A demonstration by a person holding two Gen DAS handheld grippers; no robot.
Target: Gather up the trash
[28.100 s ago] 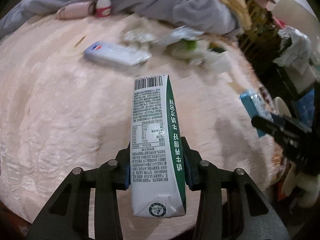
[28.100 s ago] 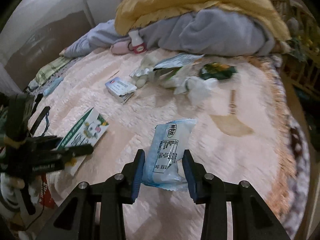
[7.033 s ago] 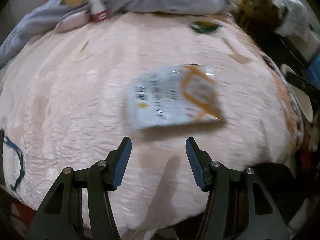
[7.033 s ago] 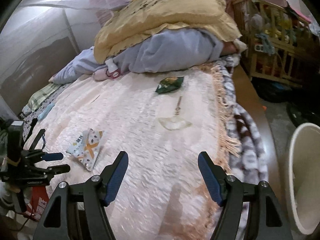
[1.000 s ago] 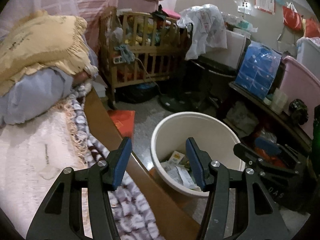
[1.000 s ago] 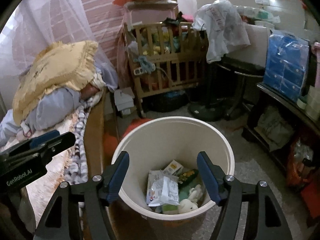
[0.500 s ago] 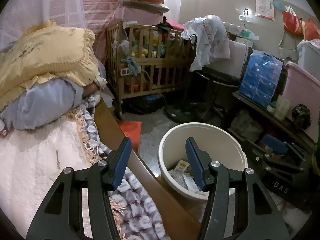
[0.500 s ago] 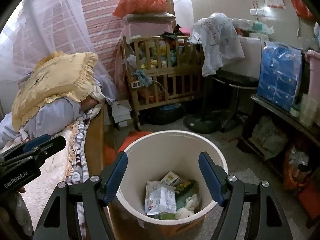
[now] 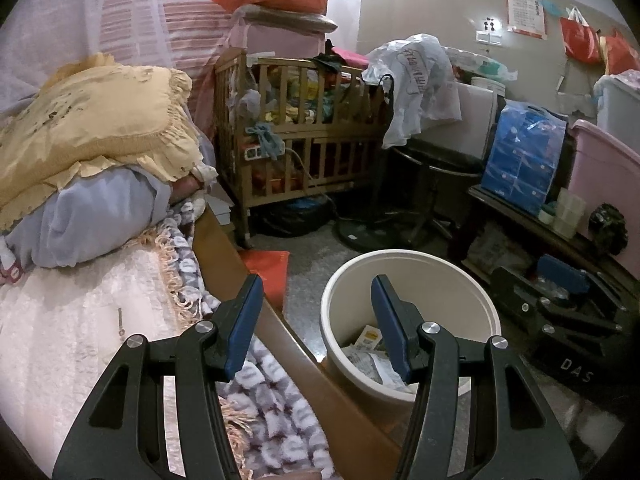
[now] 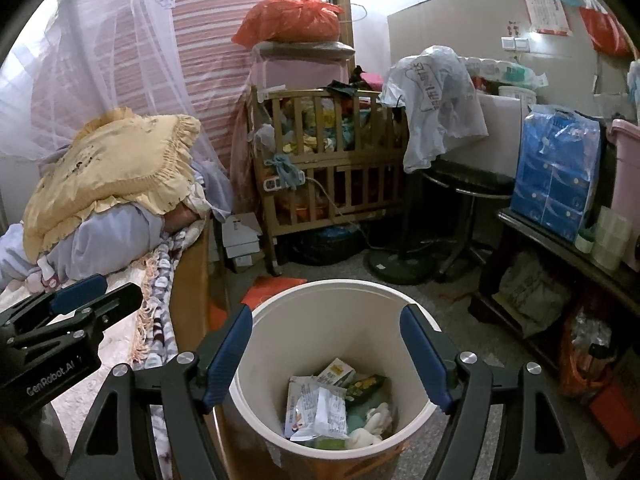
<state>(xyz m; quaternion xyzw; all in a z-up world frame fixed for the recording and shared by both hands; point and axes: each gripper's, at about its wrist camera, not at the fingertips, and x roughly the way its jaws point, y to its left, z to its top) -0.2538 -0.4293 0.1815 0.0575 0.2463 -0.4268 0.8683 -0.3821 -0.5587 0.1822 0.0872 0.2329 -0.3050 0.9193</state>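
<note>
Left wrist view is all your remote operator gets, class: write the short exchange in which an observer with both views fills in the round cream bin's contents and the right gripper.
Operator: What lies in the round cream plastic bin?
Observer: On top, a white crinkled wrapper, hidden from you by a blue pad.
Operator: Anything beside it?
Observer: A dark green snack packet and a small yellow-and-white carton.
Operator: Is the right gripper carrying anything?
Observer: No. The right gripper hangs over the bin, jaws opening, nothing between them.
</note>
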